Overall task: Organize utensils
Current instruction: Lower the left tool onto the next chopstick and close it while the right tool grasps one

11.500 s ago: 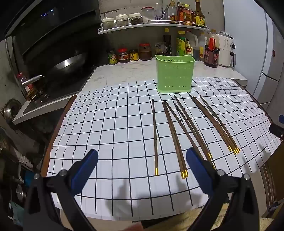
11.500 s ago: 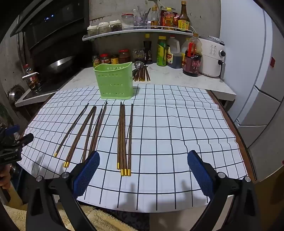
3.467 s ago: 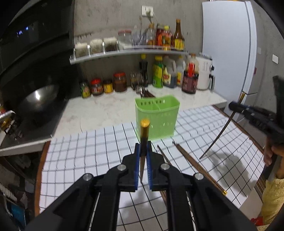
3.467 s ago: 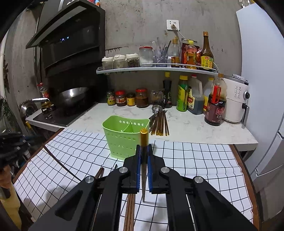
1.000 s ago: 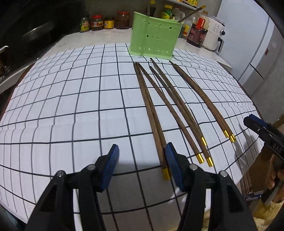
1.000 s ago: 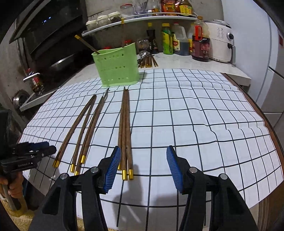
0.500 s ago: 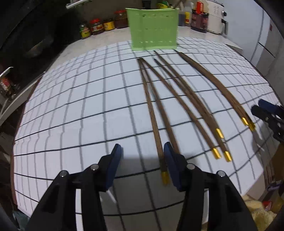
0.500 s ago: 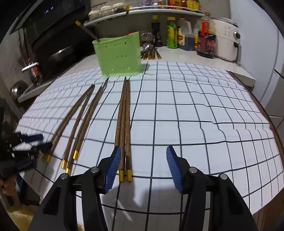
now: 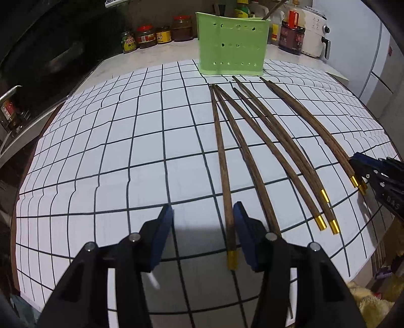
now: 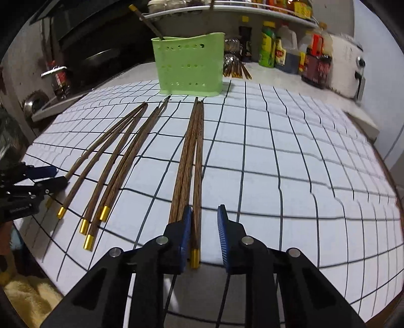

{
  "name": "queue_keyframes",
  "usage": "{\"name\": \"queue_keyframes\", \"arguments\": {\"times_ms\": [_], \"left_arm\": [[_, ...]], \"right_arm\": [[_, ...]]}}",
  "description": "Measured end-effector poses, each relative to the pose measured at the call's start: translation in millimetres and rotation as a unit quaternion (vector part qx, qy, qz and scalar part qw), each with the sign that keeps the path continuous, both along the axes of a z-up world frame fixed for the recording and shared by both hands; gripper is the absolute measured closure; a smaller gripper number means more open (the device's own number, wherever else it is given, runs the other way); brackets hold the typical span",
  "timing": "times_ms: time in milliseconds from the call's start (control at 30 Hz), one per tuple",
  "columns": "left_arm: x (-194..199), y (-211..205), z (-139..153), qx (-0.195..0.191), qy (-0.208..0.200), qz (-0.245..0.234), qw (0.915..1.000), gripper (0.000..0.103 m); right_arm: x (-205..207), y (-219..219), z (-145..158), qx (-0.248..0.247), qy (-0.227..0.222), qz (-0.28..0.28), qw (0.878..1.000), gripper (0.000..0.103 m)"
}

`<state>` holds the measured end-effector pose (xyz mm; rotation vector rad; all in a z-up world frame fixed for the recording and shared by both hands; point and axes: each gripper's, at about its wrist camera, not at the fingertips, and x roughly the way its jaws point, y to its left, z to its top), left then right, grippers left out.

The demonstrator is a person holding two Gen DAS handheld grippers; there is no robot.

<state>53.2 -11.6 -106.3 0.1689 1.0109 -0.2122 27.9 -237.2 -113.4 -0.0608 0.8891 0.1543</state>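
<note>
Several brown chopsticks with gold ends lie fanned out on a grid-patterned cloth (image 9: 126, 151) in front of a green slotted holder (image 9: 231, 50) (image 10: 189, 68). A chopstick (image 10: 149, 22) leans out of the holder. My left gripper (image 9: 202, 209) is open, low over the cloth. The leftmost chopstick (image 9: 222, 164) lies between its jaws, close to the right finger. My right gripper (image 10: 205, 209) is closing around the rightmost chopstick (image 10: 198, 176) of a group of three. That chopstick lies against the left finger, and a gap remains at the right pad.
Jars (image 9: 151, 37), sauce bottles (image 10: 275, 50) and a white appliance (image 9: 314, 32) line the counter behind the holder. Spare chopsticks (image 10: 236, 68) lie there too. A stove with a pan (image 10: 96, 58) is at the left. The cloth's near edge hangs over yellow fabric (image 10: 27, 290).
The right jaws have narrowed a lot and now bracket the rightmost chopstick, with the gripper slightly lower. The left gripper stays in place beside the leftmost chopstick.
</note>
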Motion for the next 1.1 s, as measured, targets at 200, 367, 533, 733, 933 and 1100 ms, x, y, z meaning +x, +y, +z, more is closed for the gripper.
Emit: {"name": "queue_keyframes", "arguments": {"times_ms": [200, 367, 533, 733, 933, 1100], "left_arm": [[-2.7, 7.4, 0.2, -0.001, -0.010, 0.009, 0.9999, 0.053], [-24.2, 8.9, -0.6, -0.011, -0.028, -0.027, 0.9992, 0.053], [-34.3, 5.9, -1.7, -0.012, -0.036, -0.033, 0.9987, 0.053], [-36.5, 2.0, -1.1, -0.008, -0.037, -0.028, 0.9989, 0.067], [-37.0, -5.4, -1.5, -0.002, -0.051, -0.034, 0.9981, 0.083], [-34.0, 5.3, -1.0, -0.018, -0.051, -0.020, 0.9983, 0.096]], "right_arm": [[-9.9, -24.6, -2.1, 0.009, -0.010, -0.046, 0.999, 0.096], [-22.3, -32.0, -2.4, 0.019, -0.016, -0.051, 0.998, 0.092], [-31.5, -29.8, -4.2, 0.016, -0.032, -0.045, 0.998, 0.087], [-37.4, -27.6, -5.4, 0.017, -0.044, -0.043, 0.998, 0.086], [-40.9, -24.8, -6.6, 0.009, -0.056, -0.045, 0.997, 0.086], [-42.3, -33.2, -6.3, 0.029, -0.055, -0.060, 0.996, 0.096]]}}
